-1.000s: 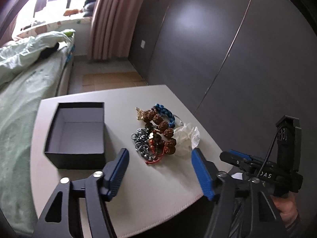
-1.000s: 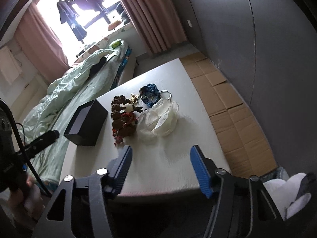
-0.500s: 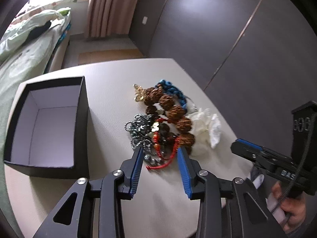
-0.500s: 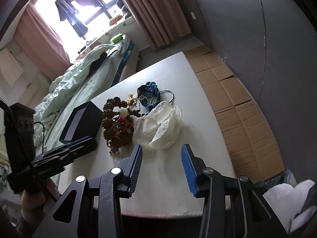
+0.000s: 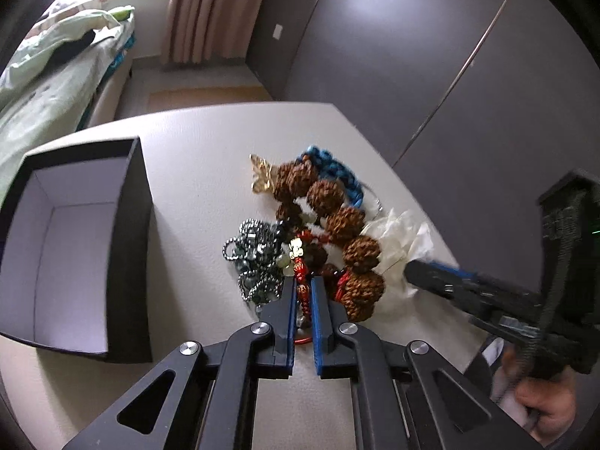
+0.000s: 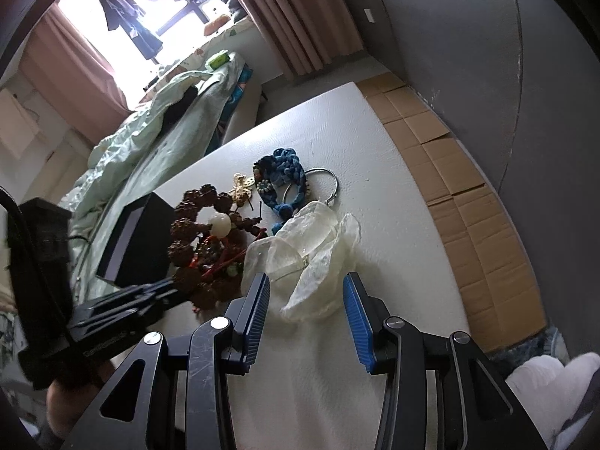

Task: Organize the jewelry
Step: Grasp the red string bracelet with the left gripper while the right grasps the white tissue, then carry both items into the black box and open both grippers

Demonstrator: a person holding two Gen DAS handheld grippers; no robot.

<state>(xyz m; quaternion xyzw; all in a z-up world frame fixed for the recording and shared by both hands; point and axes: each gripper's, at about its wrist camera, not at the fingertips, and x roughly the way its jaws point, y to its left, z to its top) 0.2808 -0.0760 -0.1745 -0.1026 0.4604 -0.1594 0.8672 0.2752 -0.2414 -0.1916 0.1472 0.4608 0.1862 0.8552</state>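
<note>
A jewelry pile lies mid-table: big brown seed beads (image 5: 345,221), a blue braided bracelet (image 5: 337,172), a grey bead chain (image 5: 255,251), a gold charm (image 5: 262,180) and a red bead bracelet (image 5: 300,270). My left gripper (image 5: 303,281) is shut on the red bead bracelet at the pile's near edge. An open black box (image 5: 127,247) stands left of the pile. My right gripper (image 6: 305,279) is closing, its jaws either side of a white sheer pouch (image 6: 300,247), and the pads are not clearly pressing it. The left gripper (image 6: 168,290) also shows in the right wrist view.
A metal ring (image 6: 326,183) lies by the blue bracelet (image 6: 285,176). A bed with a green duvet (image 6: 150,142) runs along the table's far left. Flattened cardboard (image 6: 450,157) covers the floor right of the table, below a dark wardrobe wall (image 5: 412,56).
The left gripper dropped forward onto the pile and its jaws shut on the red bracelet. The right gripper moved in over the white pouch while its jaws narrowed.
</note>
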